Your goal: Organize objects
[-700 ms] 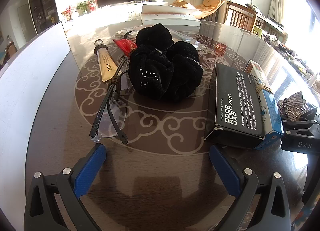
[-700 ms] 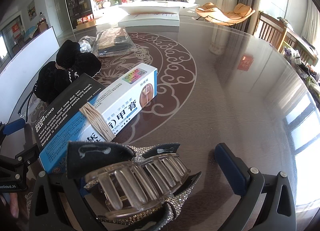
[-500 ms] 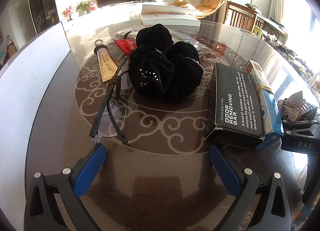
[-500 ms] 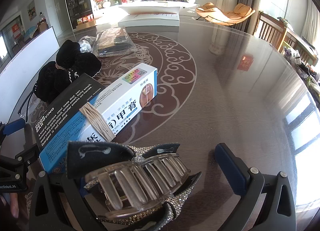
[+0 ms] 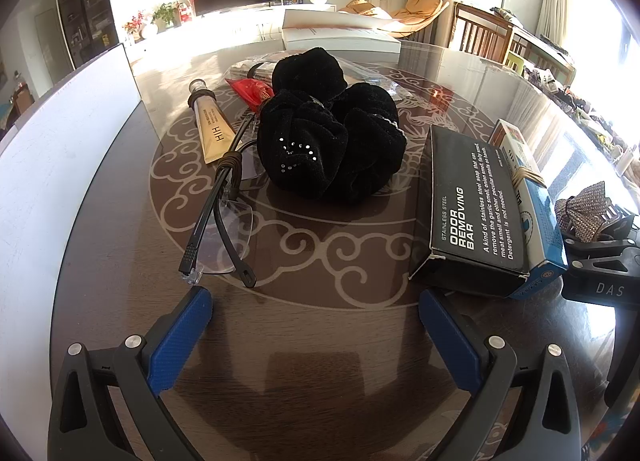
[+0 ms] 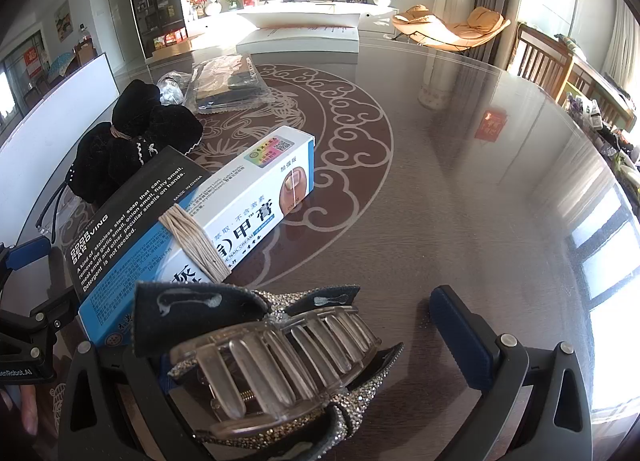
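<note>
My left gripper (image 5: 316, 313) is open and empty, low over the table, just behind a pair of rimless glasses (image 5: 224, 229). Beyond them lie a black velvet scrunchie (image 5: 328, 141), a gold tube (image 5: 210, 125) and a black "Odor Removing Bar" box (image 5: 468, 205) strapped to a blue-and-white cream box (image 6: 248, 213). My right gripper (image 6: 304, 333) is open. A glittery bow hair claw (image 6: 280, 361) lies between its fingers, against the left finger. It also shows in the left wrist view (image 5: 584, 209).
A white board (image 5: 60, 149) stands along the table's left edge. A clear bag with dark items (image 6: 228, 81) and a red packet (image 5: 252, 91) lie further back. A flat white box (image 6: 300, 35) sits at the far edge.
</note>
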Motion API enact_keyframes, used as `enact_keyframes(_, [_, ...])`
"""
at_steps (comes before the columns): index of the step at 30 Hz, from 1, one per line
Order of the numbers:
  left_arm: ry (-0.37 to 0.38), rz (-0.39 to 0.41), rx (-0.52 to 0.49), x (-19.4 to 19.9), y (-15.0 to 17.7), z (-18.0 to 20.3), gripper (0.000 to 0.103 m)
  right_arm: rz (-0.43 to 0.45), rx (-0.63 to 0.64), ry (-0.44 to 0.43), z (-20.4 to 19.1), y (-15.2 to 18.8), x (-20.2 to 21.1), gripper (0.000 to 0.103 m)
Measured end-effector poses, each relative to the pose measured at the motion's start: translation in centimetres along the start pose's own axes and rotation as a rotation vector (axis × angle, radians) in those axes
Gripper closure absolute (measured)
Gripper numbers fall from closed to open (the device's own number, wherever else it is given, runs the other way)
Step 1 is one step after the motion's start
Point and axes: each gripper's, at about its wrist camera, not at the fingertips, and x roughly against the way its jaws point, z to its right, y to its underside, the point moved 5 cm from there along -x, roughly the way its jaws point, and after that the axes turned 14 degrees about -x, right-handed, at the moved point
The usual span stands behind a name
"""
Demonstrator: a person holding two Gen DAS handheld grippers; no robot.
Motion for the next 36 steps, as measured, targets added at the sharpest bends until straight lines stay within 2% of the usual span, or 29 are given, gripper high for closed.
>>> enact_keyframes(36, [-0.002,0.002,0.004,-0.17,-0.24,-0.3,0.0,0.001,-0.001,0.001,0.05,0.04,0.05,0.0])
